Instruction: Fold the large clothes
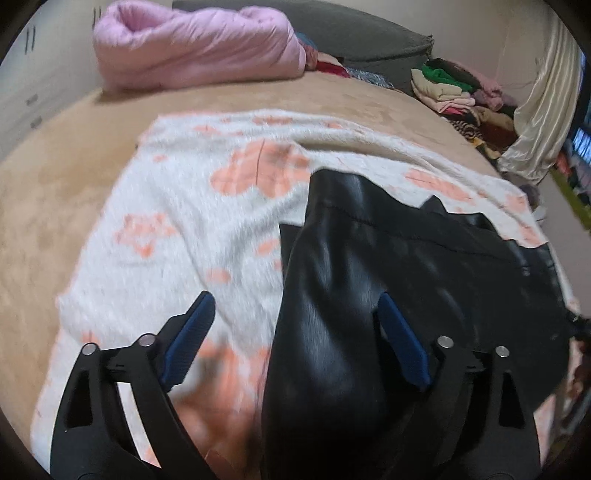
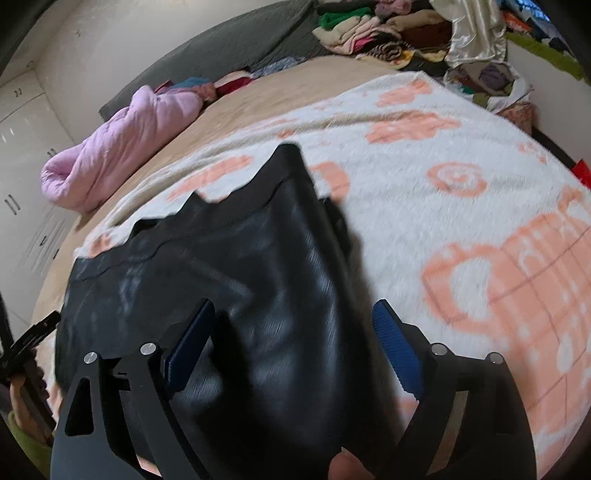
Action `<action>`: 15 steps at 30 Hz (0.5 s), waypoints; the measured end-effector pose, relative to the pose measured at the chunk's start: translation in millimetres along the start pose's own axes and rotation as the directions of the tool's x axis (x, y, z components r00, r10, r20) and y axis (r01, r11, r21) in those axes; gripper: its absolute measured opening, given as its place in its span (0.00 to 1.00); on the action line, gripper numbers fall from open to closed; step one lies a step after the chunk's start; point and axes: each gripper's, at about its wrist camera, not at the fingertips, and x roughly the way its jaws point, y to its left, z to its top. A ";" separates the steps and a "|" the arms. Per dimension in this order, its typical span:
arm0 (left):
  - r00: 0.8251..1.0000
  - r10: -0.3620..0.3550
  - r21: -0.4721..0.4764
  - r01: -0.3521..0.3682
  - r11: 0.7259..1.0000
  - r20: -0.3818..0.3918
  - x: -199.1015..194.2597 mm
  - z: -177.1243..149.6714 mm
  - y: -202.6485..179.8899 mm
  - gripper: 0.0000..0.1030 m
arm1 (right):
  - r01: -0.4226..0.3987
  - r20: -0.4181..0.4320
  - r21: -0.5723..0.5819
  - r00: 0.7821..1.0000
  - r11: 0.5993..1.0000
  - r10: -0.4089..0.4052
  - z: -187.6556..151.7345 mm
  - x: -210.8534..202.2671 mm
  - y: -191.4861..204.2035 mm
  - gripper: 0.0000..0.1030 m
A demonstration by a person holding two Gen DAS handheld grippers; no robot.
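Observation:
A shiny black leather-like garment (image 1: 369, 240) lies on a white blanket with orange flowers (image 1: 177, 206), spread over a tan bed. My left gripper (image 1: 295, 299) hangs open above the garment's near fold; the black cloth passes under and between the blue pads, and neither pad presses it. In the right wrist view the same garment (image 2: 240, 258) runs from the centre to the left over the blanket (image 2: 424, 177). My right gripper (image 2: 294, 306) is open too, with a fold of the garment beneath the gap and its right pad over the blanket.
A rolled pink duvet (image 1: 192, 44) lies at the far side of the bed against a grey headboard (image 1: 354, 33). Stacked clothes (image 1: 454, 88) and a cream curtain (image 1: 543, 110) stand at the far right. A hand in a green sleeve (image 2: 26, 417) shows at the left edge.

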 end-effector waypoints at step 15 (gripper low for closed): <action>0.977 -0.180 -0.129 0.165 0.978 -0.114 6.1 -44.6 -1.4 0.54 | -0.195 -0.076 0.158 0.975 0.968 0.209 -32.1 -15.0 -33.3 0.35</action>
